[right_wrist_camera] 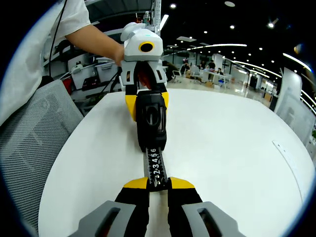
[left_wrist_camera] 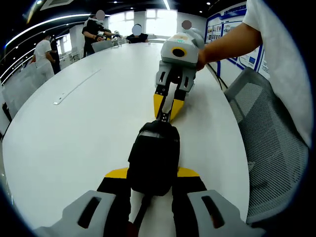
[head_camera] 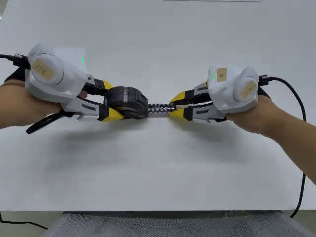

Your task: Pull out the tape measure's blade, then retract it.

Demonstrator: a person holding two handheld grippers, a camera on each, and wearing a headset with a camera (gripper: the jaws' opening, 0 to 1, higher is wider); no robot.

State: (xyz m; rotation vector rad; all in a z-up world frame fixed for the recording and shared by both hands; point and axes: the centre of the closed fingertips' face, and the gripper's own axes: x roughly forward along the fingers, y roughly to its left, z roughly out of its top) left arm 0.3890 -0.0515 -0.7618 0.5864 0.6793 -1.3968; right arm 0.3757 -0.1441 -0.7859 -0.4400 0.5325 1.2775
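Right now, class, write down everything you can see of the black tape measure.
The black tape measure is boxy, matte and rubbery-looking, clamped on its sides by the left gripper. A short stretch of pale blade with black numerals 2 to 6 is drawn out level, its tip pinched by the right gripper. It sits low over the white table; contact is unclear.

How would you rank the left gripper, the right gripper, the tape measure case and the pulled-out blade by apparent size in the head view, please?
1. The left gripper and the right gripper: too alike to rank.
2. The tape measure case.
3. The blade, smallest.
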